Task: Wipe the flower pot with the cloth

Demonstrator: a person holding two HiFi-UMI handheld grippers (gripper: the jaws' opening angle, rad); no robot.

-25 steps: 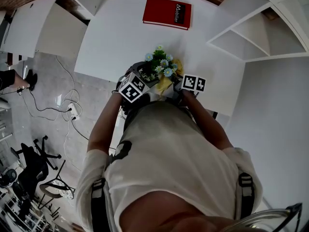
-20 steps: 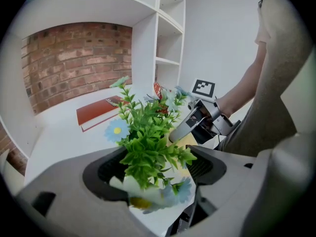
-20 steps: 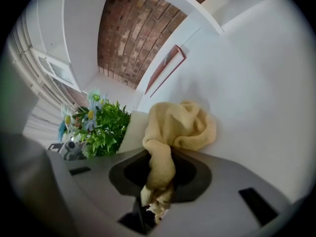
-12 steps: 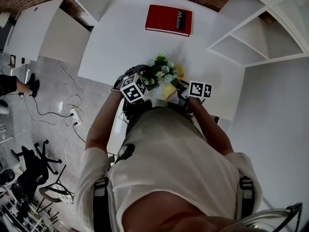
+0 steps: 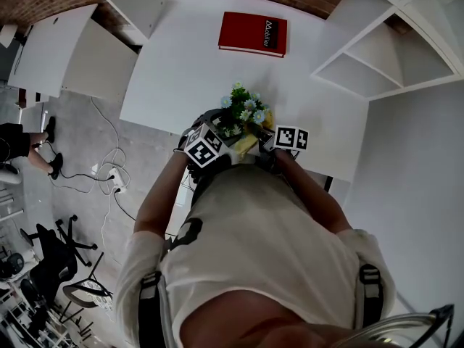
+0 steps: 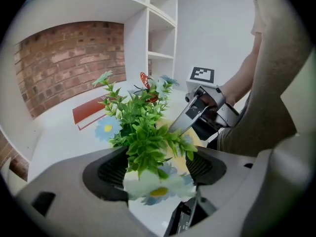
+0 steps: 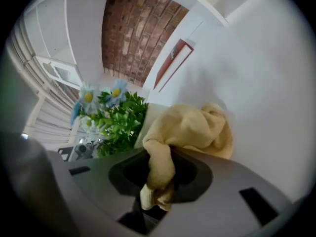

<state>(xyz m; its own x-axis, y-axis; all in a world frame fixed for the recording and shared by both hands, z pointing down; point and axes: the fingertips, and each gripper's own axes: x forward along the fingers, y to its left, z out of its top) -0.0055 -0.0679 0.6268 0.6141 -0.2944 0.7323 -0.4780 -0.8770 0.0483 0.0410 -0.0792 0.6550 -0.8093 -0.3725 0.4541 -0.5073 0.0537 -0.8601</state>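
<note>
The flower pot holds a green plant with pale blue flowers and sits at the near edge of the white table. My left gripper is shut on the pot, with the foliage rising between its jaws and a blurred flower hiding most of the pot. My right gripper is shut on a yellow cloth. The bunched cloth lies against the pot's pale side. In the left gripper view the right gripper reaches in from the right.
A red book lies at the far side of the table. White shelving stands to the right and a brick wall behind. Cables and office chairs are on the floor at the left.
My right gripper with the cloth has shifted slightly beside the pot. The left gripper and the plant stay as they were.
</note>
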